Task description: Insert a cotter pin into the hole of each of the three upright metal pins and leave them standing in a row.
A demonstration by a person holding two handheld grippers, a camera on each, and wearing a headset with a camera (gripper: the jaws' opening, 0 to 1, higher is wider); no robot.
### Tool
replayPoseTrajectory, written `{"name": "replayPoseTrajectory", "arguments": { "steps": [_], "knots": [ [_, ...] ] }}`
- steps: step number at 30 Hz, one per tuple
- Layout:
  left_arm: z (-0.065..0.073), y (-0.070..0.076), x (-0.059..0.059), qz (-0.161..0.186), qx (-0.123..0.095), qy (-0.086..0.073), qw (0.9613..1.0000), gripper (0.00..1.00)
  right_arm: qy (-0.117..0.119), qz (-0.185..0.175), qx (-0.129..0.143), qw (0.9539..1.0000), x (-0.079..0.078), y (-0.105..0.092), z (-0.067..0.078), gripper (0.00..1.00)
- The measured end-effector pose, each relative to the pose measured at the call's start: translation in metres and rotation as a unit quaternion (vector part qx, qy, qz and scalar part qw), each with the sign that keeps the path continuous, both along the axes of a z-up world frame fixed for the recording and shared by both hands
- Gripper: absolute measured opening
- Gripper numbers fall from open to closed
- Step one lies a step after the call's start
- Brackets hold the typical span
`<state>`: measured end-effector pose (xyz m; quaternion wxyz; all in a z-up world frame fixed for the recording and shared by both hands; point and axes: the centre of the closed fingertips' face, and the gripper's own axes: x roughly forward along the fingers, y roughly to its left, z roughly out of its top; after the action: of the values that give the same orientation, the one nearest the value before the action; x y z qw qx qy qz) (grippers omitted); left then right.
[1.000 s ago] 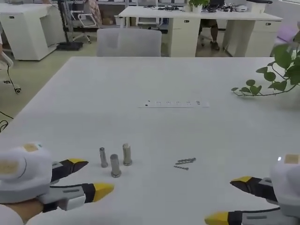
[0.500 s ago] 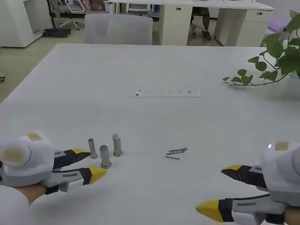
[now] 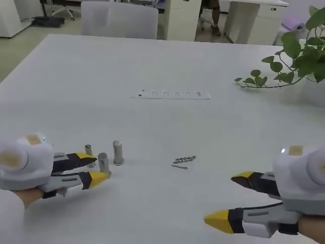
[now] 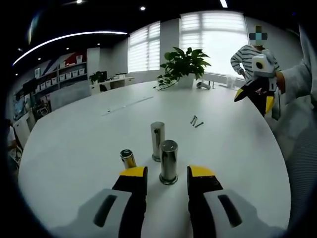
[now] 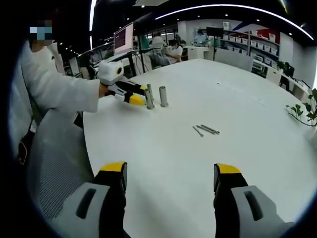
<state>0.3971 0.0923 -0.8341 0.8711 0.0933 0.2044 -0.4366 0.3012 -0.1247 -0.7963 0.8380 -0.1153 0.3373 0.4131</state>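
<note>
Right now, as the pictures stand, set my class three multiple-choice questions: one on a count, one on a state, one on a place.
1. How many metal pins stand upright? A) two B) three C) four
2. The right gripper is: A) shut on a pin B) shut, empty C) open, empty
3. Where are the cotter pins? A) through the metal pins B) in the right gripper C) loose on the table
Answers: 1 B, three stand by the left gripper; 2 C, jaws apart, nothing between; 3 C, they lie on the bare table.

No legible text; marks on white strip (image 3: 173, 94) too small.
</note>
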Motion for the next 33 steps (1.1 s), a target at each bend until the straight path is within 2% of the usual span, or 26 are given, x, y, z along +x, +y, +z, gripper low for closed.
{"name": "replayPoseTrajectory", "arguments": {
  "steps": [4,13,19,33],
  "knots": [
    [-0.004,-0.002,0.002,-0.010,-0.002,0.001,1.0000,0.26,0.002,0.003,-0.003,1.0000,0.000,0.003,0.000,0.74],
    [-0.003,-0.008,0.006,-0.025,-0.006,-0.007,0.9996,0.18,0.006,0.005,-0.009,0.9999,0.000,0.005,-0.002,0.74],
    [-0.005,-0.010,0.006,-0.035,-0.006,-0.004,0.9994,0.12,0.007,0.005,-0.011,0.9999,0.002,0.005,-0.001,0.74],
    [-0.003,-0.015,0.005,-0.043,-0.016,-0.001,0.9990,0.11,0.007,0.011,-0.015,0.9998,0.005,0.007,-0.002,0.74]
  ]
}}
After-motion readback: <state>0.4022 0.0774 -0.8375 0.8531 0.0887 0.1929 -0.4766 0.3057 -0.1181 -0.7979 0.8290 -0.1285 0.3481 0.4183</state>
